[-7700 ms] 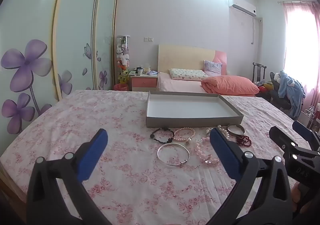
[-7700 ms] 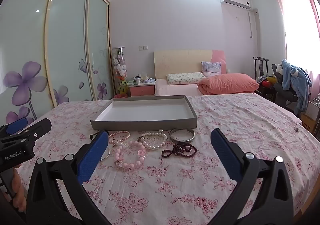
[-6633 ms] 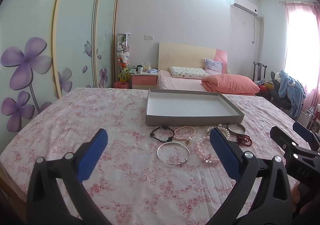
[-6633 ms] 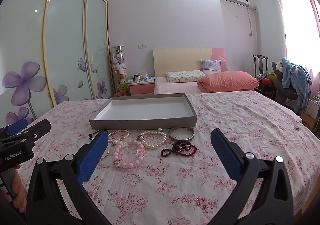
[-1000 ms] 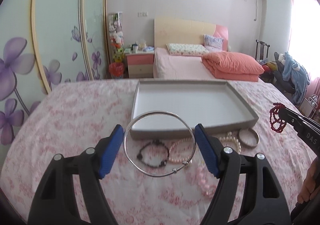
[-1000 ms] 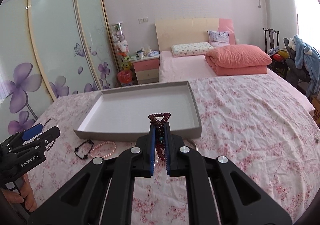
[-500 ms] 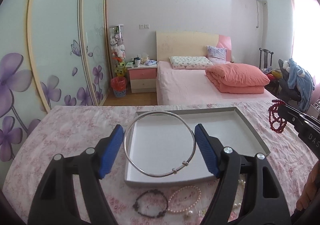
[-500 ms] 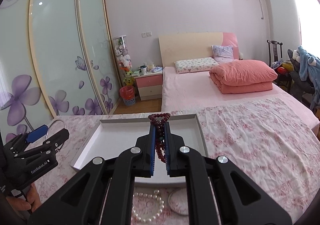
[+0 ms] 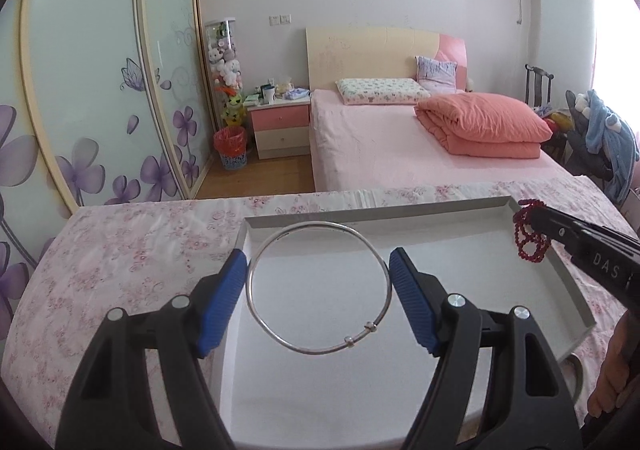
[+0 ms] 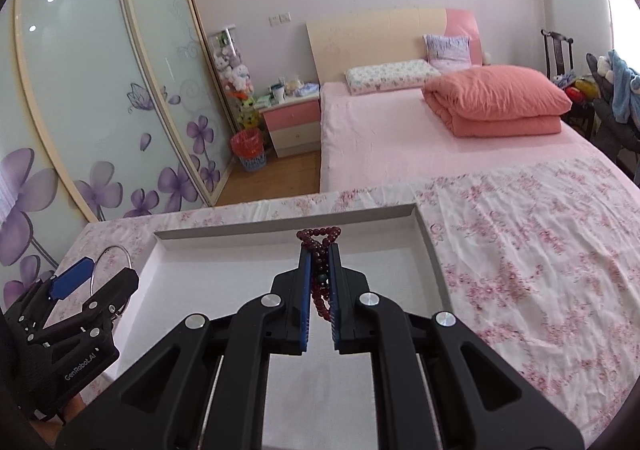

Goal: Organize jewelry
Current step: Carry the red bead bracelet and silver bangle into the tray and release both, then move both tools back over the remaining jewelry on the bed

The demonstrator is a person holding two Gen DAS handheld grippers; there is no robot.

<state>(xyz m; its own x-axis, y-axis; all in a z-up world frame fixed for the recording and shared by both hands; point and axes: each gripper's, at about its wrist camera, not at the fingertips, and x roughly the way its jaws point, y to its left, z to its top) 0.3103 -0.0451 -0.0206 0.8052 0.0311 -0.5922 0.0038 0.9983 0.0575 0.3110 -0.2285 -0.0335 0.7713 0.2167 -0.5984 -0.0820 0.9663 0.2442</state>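
My left gripper [image 9: 319,265] is shut on a thin silver bangle [image 9: 276,334], holding it across its width above the left part of the shallow grey box with a white floor [image 9: 472,246]. My right gripper [image 10: 319,255] is shut on a dark red bead bracelet [image 10: 319,236] above the same box [image 10: 256,254]. In the left wrist view the red beads [image 9: 529,242] hang from the right gripper over the box's right side. In the right wrist view the left gripper [image 10: 76,282] is at the left with the bangle.
The box lies on a pink floral bedspread [image 10: 532,250]. A metal bangle edge [image 9: 576,370] shows by the box's near right corner. Beyond are a pink bed [image 9: 400,146], a nightstand [image 9: 280,122] and sliding wardrobe doors [image 9: 100,90].
Both grippers have moved forward and down over the box, each still holding its piece. The loose bracelets in front of the box have dropped out of view.
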